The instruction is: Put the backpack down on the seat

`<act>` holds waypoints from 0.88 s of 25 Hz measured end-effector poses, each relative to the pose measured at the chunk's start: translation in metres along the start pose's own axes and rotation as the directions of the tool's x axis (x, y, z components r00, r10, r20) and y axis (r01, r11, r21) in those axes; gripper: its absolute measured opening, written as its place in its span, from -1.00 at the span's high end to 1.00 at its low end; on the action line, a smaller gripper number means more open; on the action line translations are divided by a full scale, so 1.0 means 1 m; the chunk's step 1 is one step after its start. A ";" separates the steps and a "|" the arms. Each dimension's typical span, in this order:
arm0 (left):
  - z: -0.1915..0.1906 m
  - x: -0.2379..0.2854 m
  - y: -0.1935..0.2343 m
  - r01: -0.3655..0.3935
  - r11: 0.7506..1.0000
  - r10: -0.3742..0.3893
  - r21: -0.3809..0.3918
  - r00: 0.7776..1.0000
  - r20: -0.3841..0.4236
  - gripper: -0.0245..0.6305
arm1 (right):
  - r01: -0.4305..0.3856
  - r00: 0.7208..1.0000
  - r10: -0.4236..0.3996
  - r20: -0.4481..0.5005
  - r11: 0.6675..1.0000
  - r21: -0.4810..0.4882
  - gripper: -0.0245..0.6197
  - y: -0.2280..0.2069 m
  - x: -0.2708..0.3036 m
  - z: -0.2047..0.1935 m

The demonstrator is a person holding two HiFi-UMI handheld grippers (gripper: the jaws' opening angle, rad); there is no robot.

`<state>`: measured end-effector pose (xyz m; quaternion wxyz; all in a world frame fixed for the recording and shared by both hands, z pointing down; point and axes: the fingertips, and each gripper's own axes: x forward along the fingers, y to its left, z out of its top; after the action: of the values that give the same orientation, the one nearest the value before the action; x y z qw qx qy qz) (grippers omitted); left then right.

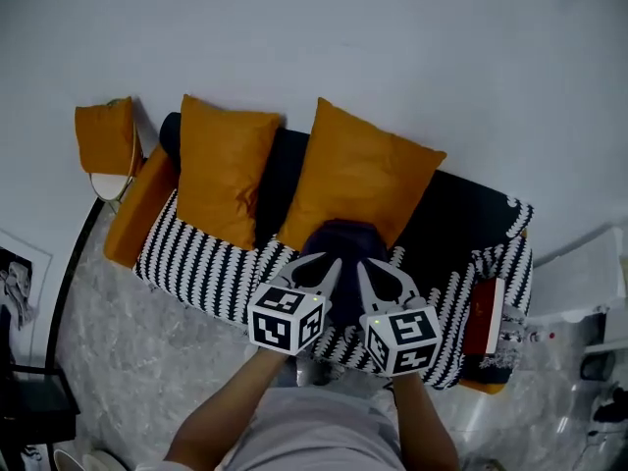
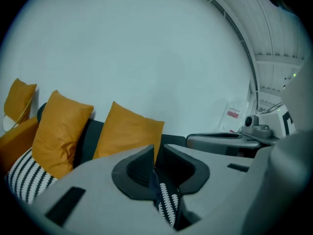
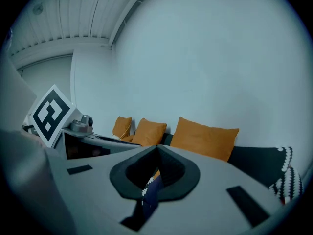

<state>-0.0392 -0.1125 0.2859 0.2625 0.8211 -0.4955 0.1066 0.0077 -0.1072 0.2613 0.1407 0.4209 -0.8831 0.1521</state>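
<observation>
- The backpack, a dark bundle, sits over the middle of the sofa seat. Its back is against the lower edge of the larger orange cushion. Whether it rests on the seat cannot be told.
- The left tool has its jaws nearly together, pinching a thin fold of the backpack's dark fabric.
- The right tool, just beside it, is likewise clamped on a fold of that fabric.
- To the left, the zigzag cover lies bare as far as the second orange cushion.
- To the right, the dark seat is bare up to the armrest, where a flat red thing lies.
- The grey floor borders the seat's front edge.
- The wall runs behind the cushions.
</observation>
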 end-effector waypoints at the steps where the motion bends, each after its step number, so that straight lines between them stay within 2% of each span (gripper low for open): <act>1: 0.001 -0.001 -0.006 -0.005 1.000 0.005 0.013 1.000 0.007 0.73 | -0.002 1.000 0.002 0.003 1.000 -0.004 0.92 -0.001 -0.006 0.000; 5: 0.002 -0.002 -0.028 -0.019 0.999 0.019 0.045 1.000 0.016 0.74 | -0.010 1.000 0.010 0.012 1.000 -0.015 0.92 -0.006 -0.025 0.000; 6: 0.001 -0.001 -0.034 -0.017 0.999 0.016 0.047 1.000 0.017 0.81 | -0.011 1.000 0.012 0.014 1.000 -0.016 0.92 -0.006 -0.029 0.000; 11: -0.002 0.000 -0.055 -0.009 0.998 0.008 0.066 1.000 0.019 0.89 | -0.017 1.000 0.018 0.025 0.999 -0.035 0.92 -0.006 -0.042 0.002; 22: -0.012 -0.001 -0.076 -0.001 0.995 0.000 0.096 1.000 0.010 0.91 | 0.000 1.000 0.001 0.021 0.999 -0.046 0.92 -0.010 -0.061 -0.008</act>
<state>0.0279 -0.0773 0.2708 0.2204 0.8330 -0.4915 0.1263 0.0540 -0.0671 0.2474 0.1411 0.4191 -0.8879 0.1271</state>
